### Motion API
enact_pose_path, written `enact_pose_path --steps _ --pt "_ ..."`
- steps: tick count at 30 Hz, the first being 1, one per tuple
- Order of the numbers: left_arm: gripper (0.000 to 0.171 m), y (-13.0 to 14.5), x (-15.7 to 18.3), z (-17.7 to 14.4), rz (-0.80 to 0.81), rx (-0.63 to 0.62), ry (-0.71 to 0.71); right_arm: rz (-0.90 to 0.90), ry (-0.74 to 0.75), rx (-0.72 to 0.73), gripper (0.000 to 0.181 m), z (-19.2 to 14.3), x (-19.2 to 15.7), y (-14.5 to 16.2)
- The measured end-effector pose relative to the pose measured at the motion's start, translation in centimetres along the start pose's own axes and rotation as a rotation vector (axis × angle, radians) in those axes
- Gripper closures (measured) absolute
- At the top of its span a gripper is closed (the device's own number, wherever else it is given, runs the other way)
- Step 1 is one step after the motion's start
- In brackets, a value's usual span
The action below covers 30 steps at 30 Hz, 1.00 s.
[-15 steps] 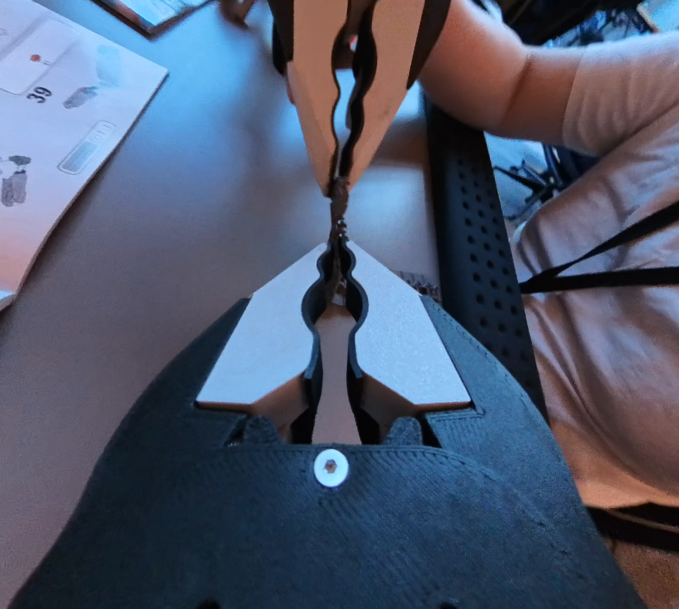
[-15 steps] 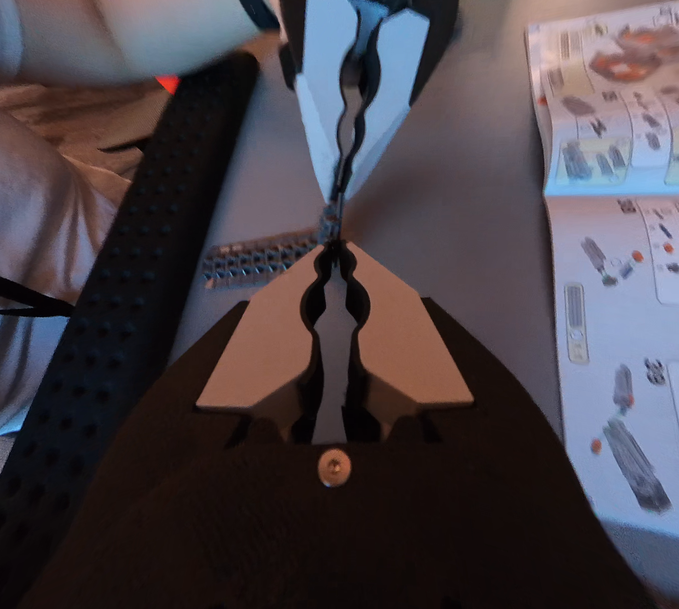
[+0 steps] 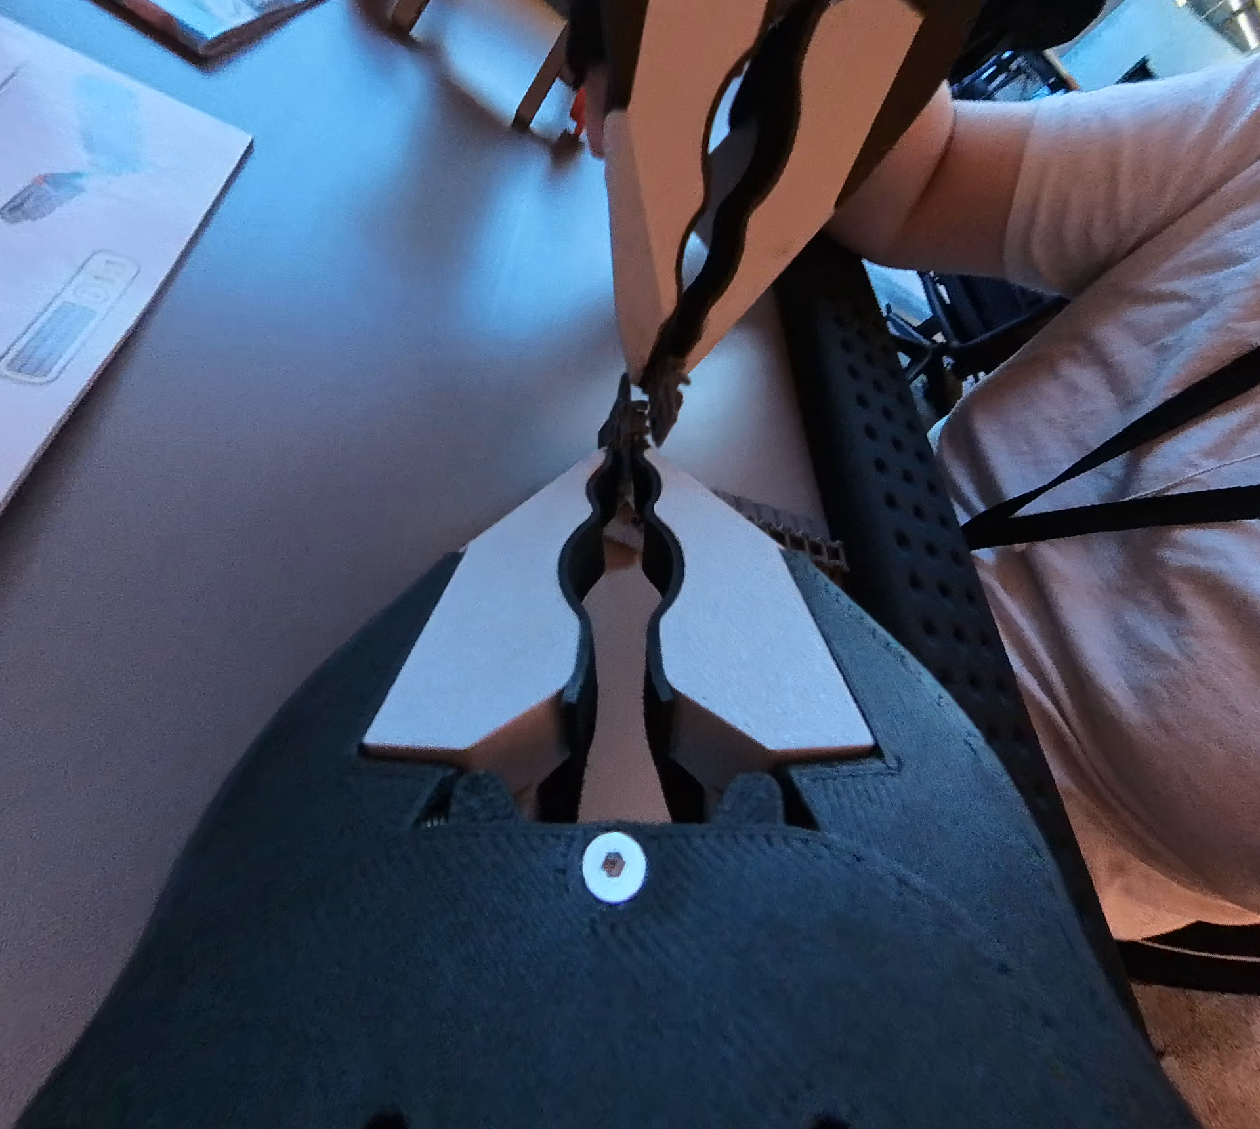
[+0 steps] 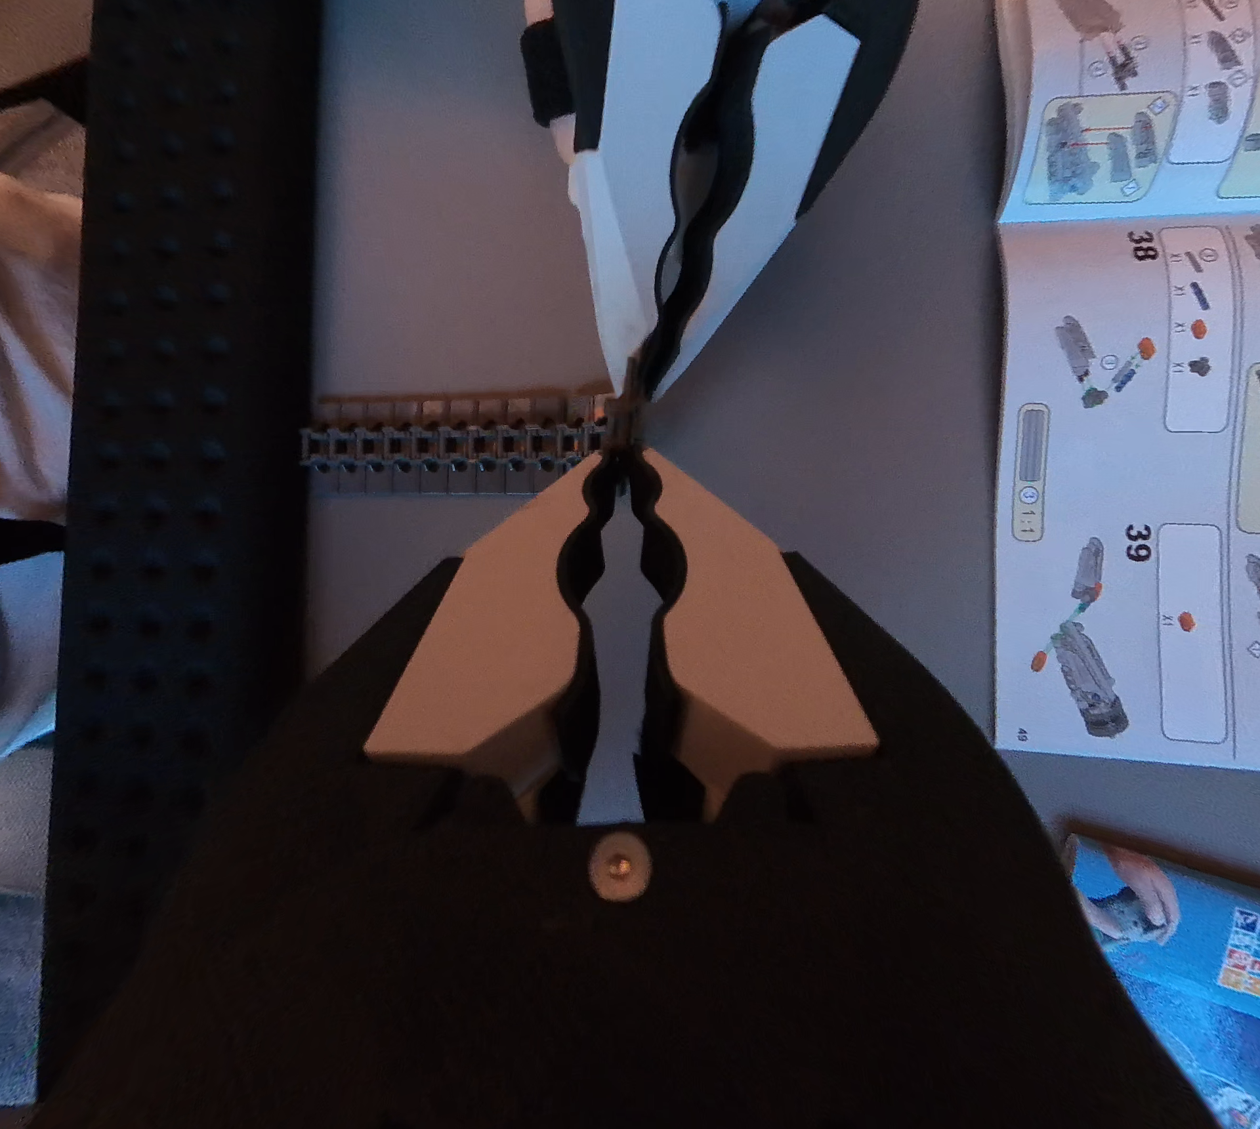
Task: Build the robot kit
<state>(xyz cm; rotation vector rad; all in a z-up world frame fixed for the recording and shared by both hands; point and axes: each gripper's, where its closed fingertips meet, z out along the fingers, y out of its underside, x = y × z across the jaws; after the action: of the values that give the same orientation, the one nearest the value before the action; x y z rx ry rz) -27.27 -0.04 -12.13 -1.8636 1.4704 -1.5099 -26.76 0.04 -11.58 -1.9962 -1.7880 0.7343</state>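
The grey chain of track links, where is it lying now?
In the right wrist view the track link chain lies flat on the grey table, stretching from the black studded strip on the left to the tips of the right hand-held gripper.

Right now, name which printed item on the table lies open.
The white paper instruction booklet, pages spread; the blue glossy one shows only its pictured cover.

Each gripper has a black, ribbed printed body with a silver hex screw at its centre, and two pale wedge-shaped fingers edged with wavy black pads. The person wears a pale short-sleeved shirt crossed by thin black straps.
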Motion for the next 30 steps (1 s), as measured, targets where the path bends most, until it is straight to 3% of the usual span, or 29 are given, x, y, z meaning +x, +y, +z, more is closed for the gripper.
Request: enact_pose_path --steps 18,30 --pt "0.165 0.7 0.4 1.1 -0.136 -0.008 0.114 -0.131 0.129 -0.146 0.180 0.2 0.2 1.2" --pt "0.145 0.6 0.2 1.1 -0.161 0.001 0.112 -0.132 0.150 -0.203 0.180 0.4 0.8 2.3"
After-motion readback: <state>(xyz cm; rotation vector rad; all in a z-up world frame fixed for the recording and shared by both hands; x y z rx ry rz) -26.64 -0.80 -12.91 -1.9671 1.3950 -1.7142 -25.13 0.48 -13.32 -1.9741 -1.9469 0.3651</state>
